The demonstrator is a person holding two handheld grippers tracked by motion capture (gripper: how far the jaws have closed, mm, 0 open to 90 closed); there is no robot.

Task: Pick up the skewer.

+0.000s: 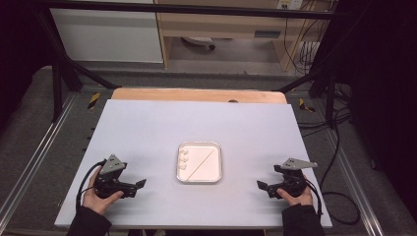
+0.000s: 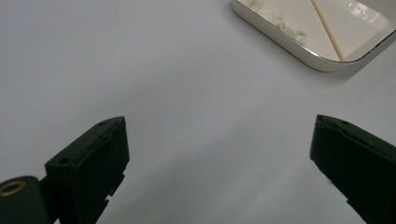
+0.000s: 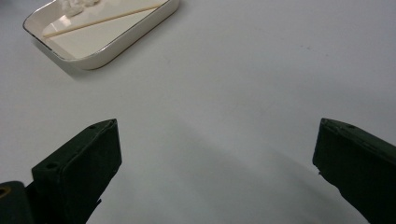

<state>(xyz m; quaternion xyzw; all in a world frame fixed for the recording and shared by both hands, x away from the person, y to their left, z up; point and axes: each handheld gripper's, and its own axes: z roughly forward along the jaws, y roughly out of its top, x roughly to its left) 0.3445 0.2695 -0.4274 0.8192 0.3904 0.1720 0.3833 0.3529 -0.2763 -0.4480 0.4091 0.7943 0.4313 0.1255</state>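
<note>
A white square tray (image 1: 212,172) sits near the middle of the white table. In it lie a thin wooden stick (image 1: 200,162) set diagonally and a few small white lumps (image 1: 184,158) along its left side. The tray (image 2: 289,44) with stick (image 2: 328,30) and lumps (image 2: 285,23) is at the upper right of the left gripper view; the right gripper view has the tray (image 3: 126,42) and stick (image 3: 102,20) at its upper left. My left gripper (image 1: 139,186) rests at the table's front left, open and empty. At the front right, my right gripper (image 1: 262,186) is open and empty too.
The white table top (image 1: 147,132) lies over a wooden board (image 1: 196,95) that shows along the far edge. Black frame bars (image 1: 64,69) and cables (image 1: 339,147) run beside the table. Both hands rest near the front edge.
</note>
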